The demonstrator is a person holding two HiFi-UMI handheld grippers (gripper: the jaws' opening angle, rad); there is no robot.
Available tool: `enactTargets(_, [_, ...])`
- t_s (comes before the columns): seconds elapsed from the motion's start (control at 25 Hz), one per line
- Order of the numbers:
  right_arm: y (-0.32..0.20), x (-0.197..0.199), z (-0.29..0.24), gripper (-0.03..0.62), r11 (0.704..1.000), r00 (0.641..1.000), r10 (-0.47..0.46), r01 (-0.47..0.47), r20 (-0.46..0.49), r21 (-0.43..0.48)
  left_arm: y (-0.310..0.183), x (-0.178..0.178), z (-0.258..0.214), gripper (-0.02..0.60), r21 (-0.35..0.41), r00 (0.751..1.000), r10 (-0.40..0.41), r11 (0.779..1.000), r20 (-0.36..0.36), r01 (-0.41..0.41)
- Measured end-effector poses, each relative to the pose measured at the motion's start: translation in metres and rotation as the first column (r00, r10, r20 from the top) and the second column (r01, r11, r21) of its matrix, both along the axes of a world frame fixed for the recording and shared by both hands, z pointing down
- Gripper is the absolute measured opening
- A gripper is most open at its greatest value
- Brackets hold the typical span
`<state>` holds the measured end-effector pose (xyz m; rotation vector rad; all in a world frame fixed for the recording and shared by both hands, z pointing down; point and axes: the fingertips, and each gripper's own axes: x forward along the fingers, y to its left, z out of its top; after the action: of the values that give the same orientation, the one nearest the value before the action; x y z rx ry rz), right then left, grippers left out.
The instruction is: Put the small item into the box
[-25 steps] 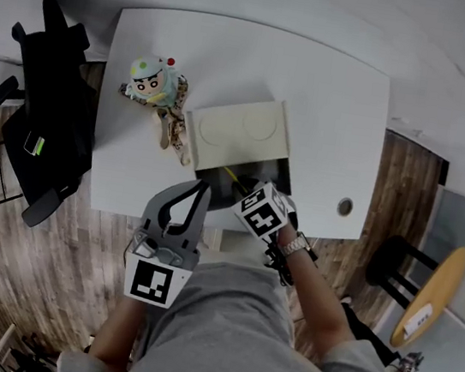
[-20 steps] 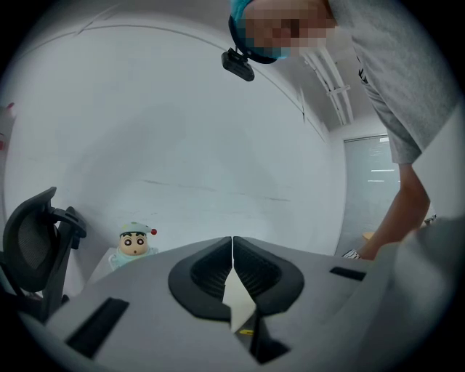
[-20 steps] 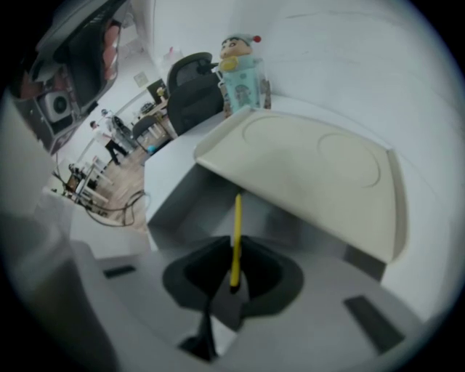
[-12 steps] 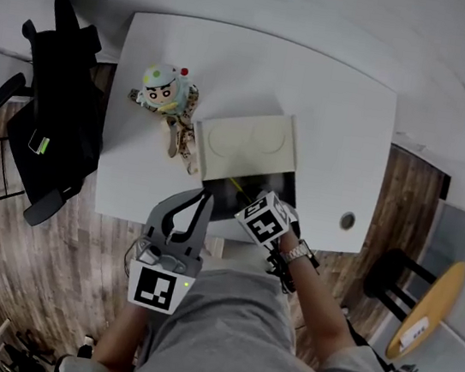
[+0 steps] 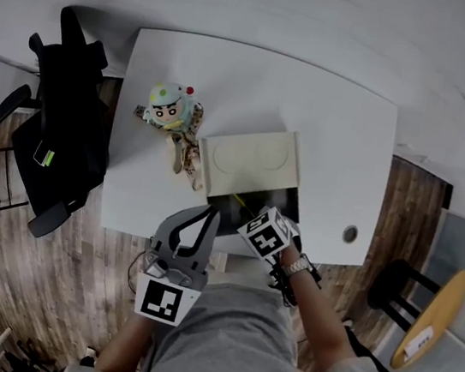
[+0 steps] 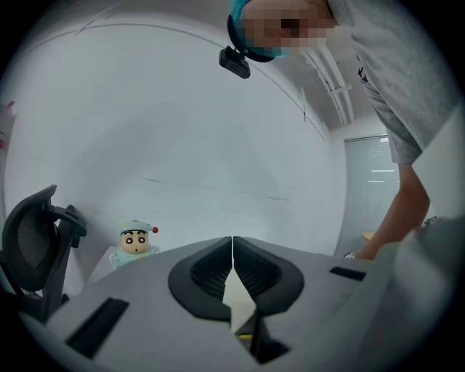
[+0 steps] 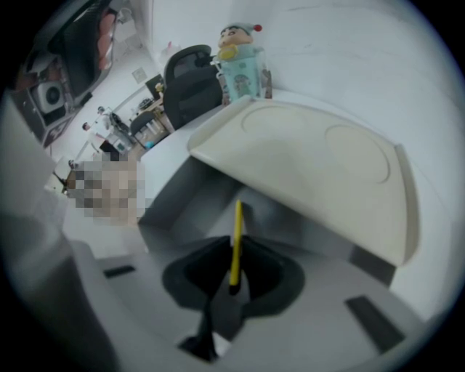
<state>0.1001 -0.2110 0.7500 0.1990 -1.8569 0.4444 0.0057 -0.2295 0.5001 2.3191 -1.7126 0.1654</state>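
Insertion step. A thin yellow stick (image 7: 235, 243), the small item, is clamped between the jaws of the right gripper (image 7: 234, 272). Its free end is pointed into the dark opening of the box (image 7: 218, 196) beneath the cream lid (image 7: 312, 171). The left gripper (image 6: 232, 254) is held by the table's (image 5: 339, 110) near edge, its jaws pressed together on nothing. The stick's tip appears to be at the rim, though this cannot be judged firmly. A short advance inward, then a release, is called for.

An office: black swivel chair (image 5: 52, 145), white desk (image 5: 336, 127) with cable grommet (image 5: 349, 234), wood floor (image 5: 45, 283)
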Motion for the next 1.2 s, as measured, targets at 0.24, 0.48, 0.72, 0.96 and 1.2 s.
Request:
enactTargets(0.24, [-0.001, -0.001, 0.0, 0.092, 1.0, 1.0, 0.016, -0.016, 0.008, 0.0, 0.004, 0.005, 0.002, 0.037, 0.001, 0.999, 0.04, 0.999, 0.023, -0.04])
enactTargets(0.48, [-0.003, 0.002, -0.011, 0.095, 0.999, 0.999, 0.033, -0.033, 0.025, 0.02, 0.01, 0.009, 0.0, 0.037, -0.001, 0.999, 0.049, 0.999, 0.024, -0.049])
enactTargets(0.72, [-0.008, 0.0, -0.025, 0.082, 0.996, 0.996, 0.055, -0.059, 0.064, 0.062, 0.012, 0.012, -0.004, 0.037, 0.017, 0.997, 0.07, 0.997, 0.042, -0.071])
enactTargets(0.96, [-0.012, 0.003, -0.039, 0.044, 0.99, 0.991, 0.085, -0.096, 0.104, 0.101, 0.015, 0.013, -0.005, 0.037, 0.015, 0.999, 0.054, 0.998, 0.005, -0.054])
enactTargets(1.2, [-0.01, 0.01, -0.054, 0.037, 0.981, 0.982, 0.13, -0.148, 0.138, 0.129, 0.021, 0.017, -0.006, 0.037, 0.024, 0.996, 0.09, 0.996, 0.019, -0.09])
